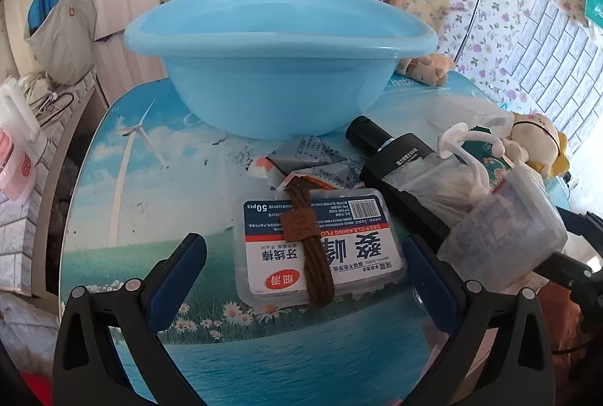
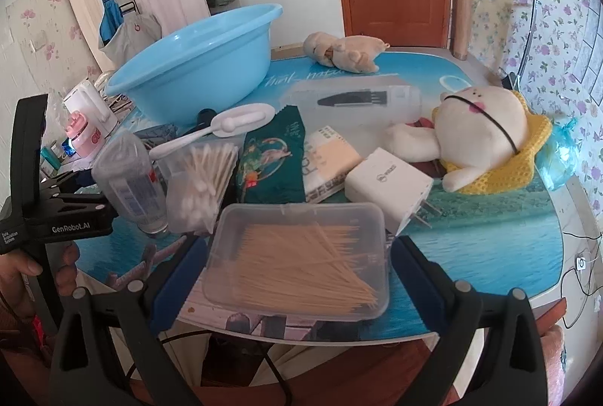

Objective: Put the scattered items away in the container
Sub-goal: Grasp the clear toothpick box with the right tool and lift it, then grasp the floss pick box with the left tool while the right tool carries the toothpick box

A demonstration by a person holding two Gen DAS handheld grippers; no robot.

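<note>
Floss box [image 1: 320, 247] lies between the spread fingers of the left gripper [image 1: 305, 255], in front of the blue basin [image 1: 279, 63]. Right gripper [image 2: 297, 255], released too, straddles the toothpick box [image 2: 297, 259], further from the basin.

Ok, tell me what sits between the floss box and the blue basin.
In the left wrist view, crumpled sachets lie between the floss box and the blue basin; a brown hair tie crosses the box.
</note>
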